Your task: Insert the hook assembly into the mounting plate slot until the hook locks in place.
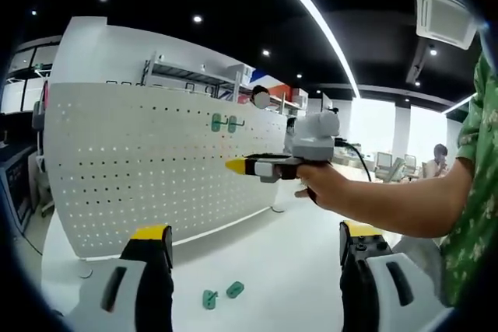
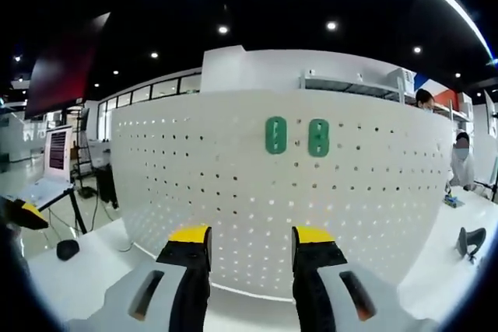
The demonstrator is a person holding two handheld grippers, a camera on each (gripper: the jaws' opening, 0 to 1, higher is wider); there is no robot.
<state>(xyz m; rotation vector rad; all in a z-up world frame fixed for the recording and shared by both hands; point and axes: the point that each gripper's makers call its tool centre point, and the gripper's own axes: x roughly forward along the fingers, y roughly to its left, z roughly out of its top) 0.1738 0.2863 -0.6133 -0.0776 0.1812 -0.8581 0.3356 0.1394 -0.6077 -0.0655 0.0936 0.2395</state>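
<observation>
Reaching in from the right of the left gripper view, a person's hand (image 1: 323, 183) holds the right gripper (image 1: 237, 166) level, its yellow-tipped jaws pointing at the white pegboard (image 1: 117, 169); whether those jaws are parted cannot be told from this side angle. In the right gripper view, the same tool's jaws stand apart with nothing between them, facing the board squarely. The left gripper (image 1: 253, 242) is also released, jaws wide and empty, low over the white table (image 1: 264, 258). 2 green hook pieces (image 1: 222, 294) lie loose on the table between its jaws. 2 more green hooks (image 2: 297, 136) sit side by side on the pegboard, above the right gripper's jaws. A green patterned sleeve (image 1: 475, 192) fills the right edge.
</observation>
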